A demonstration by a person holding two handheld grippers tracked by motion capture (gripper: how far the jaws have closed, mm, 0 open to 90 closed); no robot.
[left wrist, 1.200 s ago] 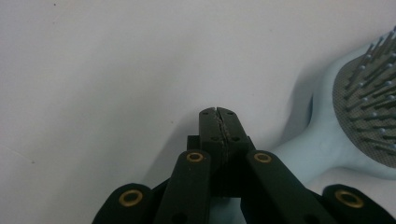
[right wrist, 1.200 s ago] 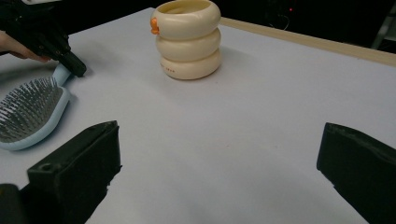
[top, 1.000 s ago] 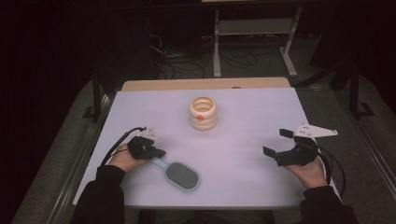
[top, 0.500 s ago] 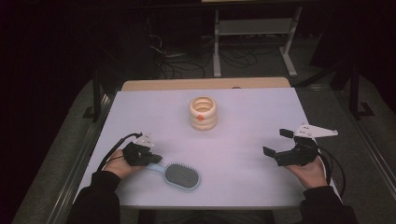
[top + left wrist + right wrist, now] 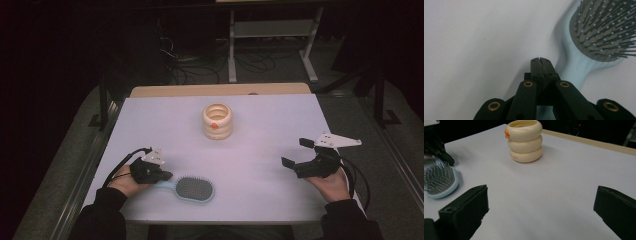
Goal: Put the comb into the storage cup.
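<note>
Brushes: one hairbrush, lying near the worktop front edge.
Holders: one ringed cream cup, well beyond the hairbrush.
Left gripper: jaws pressed together, now drawn back to the hairbrush handle tip.
Right gripper: jaws spread, unmoved.

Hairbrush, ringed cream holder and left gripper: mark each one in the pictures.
hairbrush (image 5: 195, 189), high view, on its bristle pad.
ringed cream holder (image 5: 525, 141), right gripper view, on its middle ring.
left gripper (image 5: 541, 65), left gripper view, where its closed jaws meet.

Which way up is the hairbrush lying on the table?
Bristles up. The hairbrush lies flat, its pins pointing upward in the left gripper view, handle toward the left gripper.
</note>
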